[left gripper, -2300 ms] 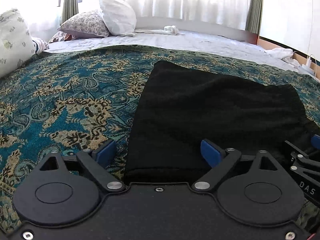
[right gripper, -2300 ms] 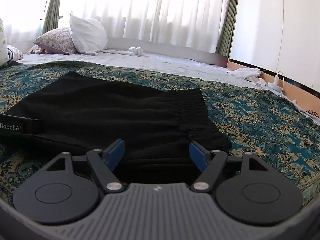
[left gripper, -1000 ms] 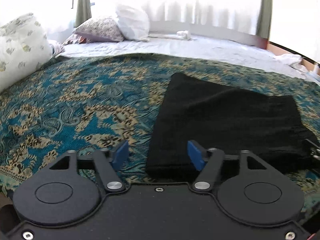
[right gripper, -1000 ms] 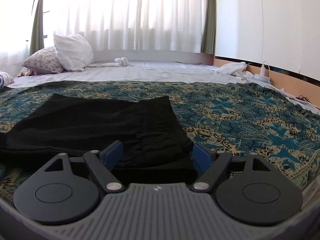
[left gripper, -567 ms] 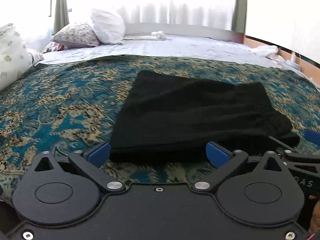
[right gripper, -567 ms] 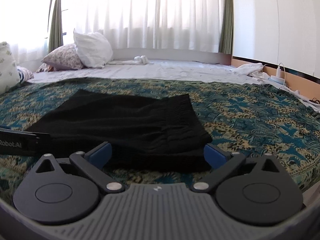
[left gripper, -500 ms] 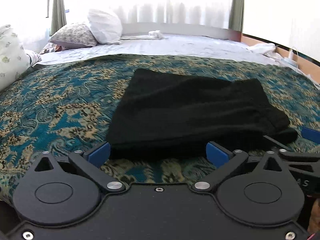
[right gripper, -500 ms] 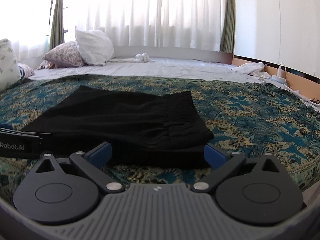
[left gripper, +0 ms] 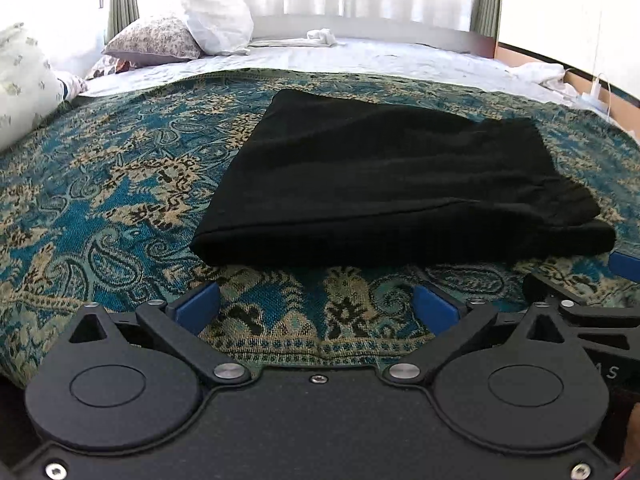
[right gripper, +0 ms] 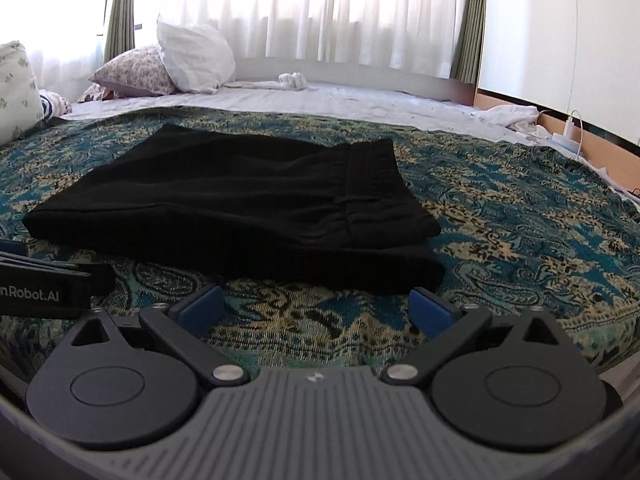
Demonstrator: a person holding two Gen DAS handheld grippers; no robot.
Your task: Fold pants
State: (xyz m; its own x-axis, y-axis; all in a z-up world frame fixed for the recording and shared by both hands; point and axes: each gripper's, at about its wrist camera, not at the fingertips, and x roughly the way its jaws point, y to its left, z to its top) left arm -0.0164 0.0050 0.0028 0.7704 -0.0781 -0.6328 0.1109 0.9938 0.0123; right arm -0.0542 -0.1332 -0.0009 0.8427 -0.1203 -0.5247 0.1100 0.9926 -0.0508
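Note:
The black pants (left gripper: 384, 184) lie folded in a flat rectangle on the teal and gold patterned bedspread (left gripper: 120, 184). In the right wrist view the pants (right gripper: 240, 204) show their waistband at the right end. My left gripper (left gripper: 316, 304) stands open just short of the near folded edge, with only bedspread between its blue pads. My right gripper (right gripper: 316, 304) is open too, a little back from the pants' near right corner, nothing between its pads. Each gripper shows at the other view's edge.
Pillows (left gripper: 180, 36) lie at the far left on a white sheet (left gripper: 360, 56). A white cloth (right gripper: 292, 80) sits near the headboard. More white fabric and a charger cable (right gripper: 560, 124) are at the bed's right side. The bedspread's near edge drops off below the grippers.
Both grippers have let go of the pants' near edge, opened wide and pulled back a little toward me. The folded pants now lie free on the bedspread.

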